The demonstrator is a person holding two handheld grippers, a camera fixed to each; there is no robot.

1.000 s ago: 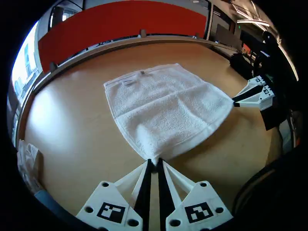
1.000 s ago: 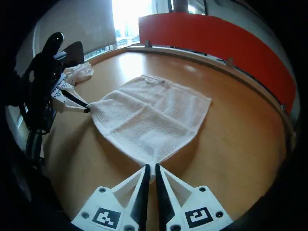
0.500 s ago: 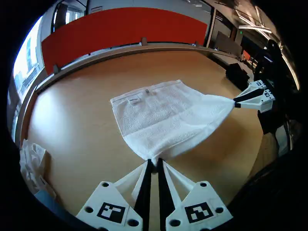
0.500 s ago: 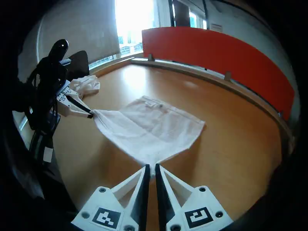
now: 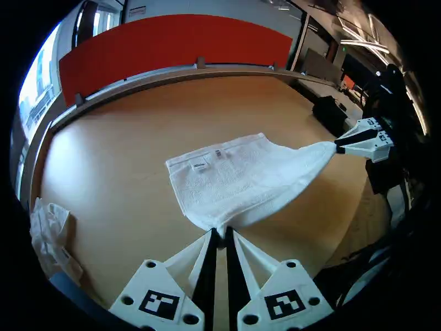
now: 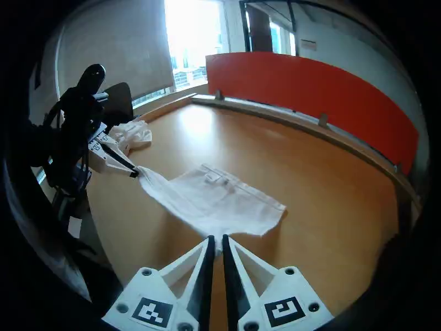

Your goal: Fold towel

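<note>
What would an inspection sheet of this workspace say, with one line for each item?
Surface: wooden table, smooth, glossy.
Job's things: white towel, label edge lying flat on the table, two corners lifted.
Clutter: crumpled white cloth at the table edge.
Grippers: left tongs shut on one towel corner; right tongs shut on another.
Cables: dark cable hanging below the left tongs' handle.
Surroundings: red partition behind the table; bright window.

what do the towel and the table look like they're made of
The towel: white terry cloth, probably cotton; matte nubby pile, flat hem band, sags limply where lifted. The table: wood-look top, maybe laminate or veneer; smooth tan surface with window glare, grain too faint to tell.
</note>
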